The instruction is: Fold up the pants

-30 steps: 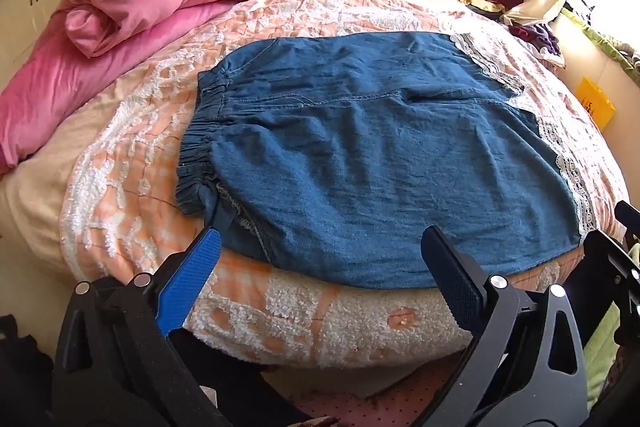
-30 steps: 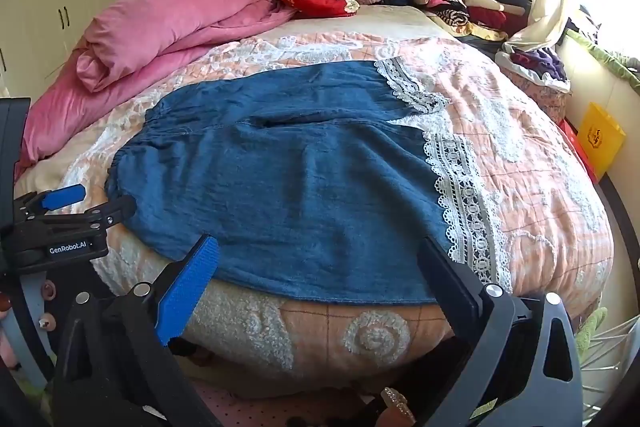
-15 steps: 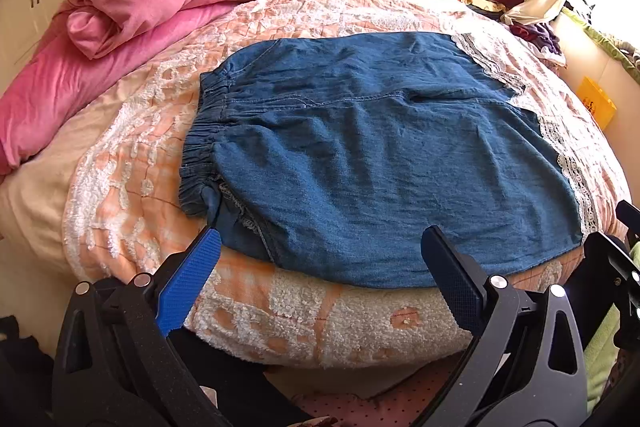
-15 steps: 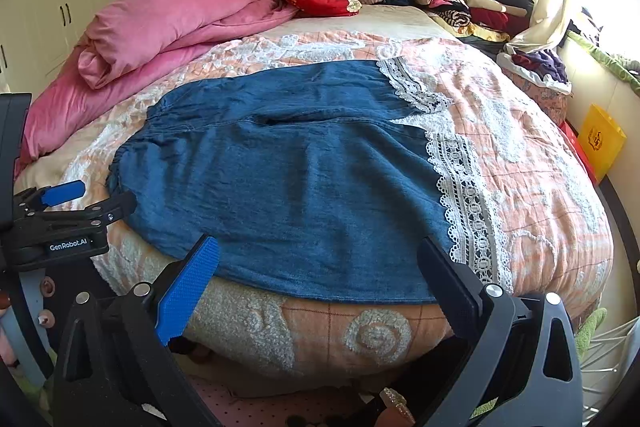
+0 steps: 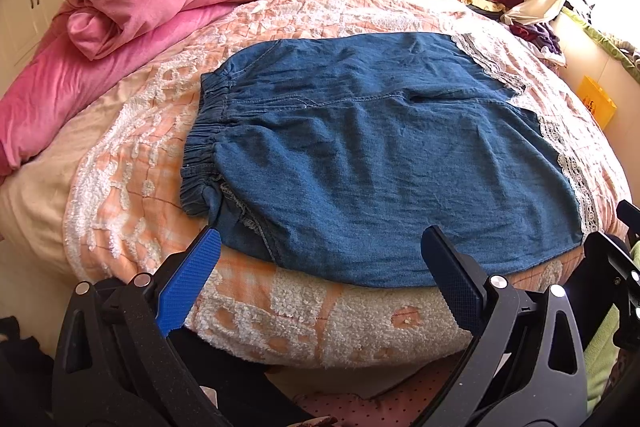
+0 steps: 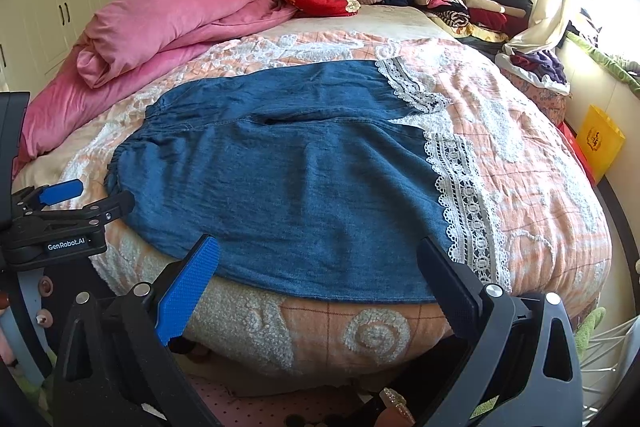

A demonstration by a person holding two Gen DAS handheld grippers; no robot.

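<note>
Pants (image 5: pixel 384 155) lie flat on the quilted bed (image 5: pixel 132 195), long axis running left to right across my view. At the left end sits the gathered waistband (image 5: pixel 202 151); at the right end, the lace-trimmed leg hems (image 6: pixel 460 203). Both legs lie side by side, and the near edge follows the bed's front edge.

I hold the left gripper (image 5: pixel 316 267) just off that near edge, jaws spread wide and empty, ahead of the waistband corner. It is the nearer tool to the waist end.

I hold the right gripper (image 6: pixel 316 267) likewise off the near edge, jaws apart, nothing between them, with the lace hem just ahead of its right finger. It is nearer the hem end.

My judgement: no fold is made yet; each gripper takes its own near corner.
</note>
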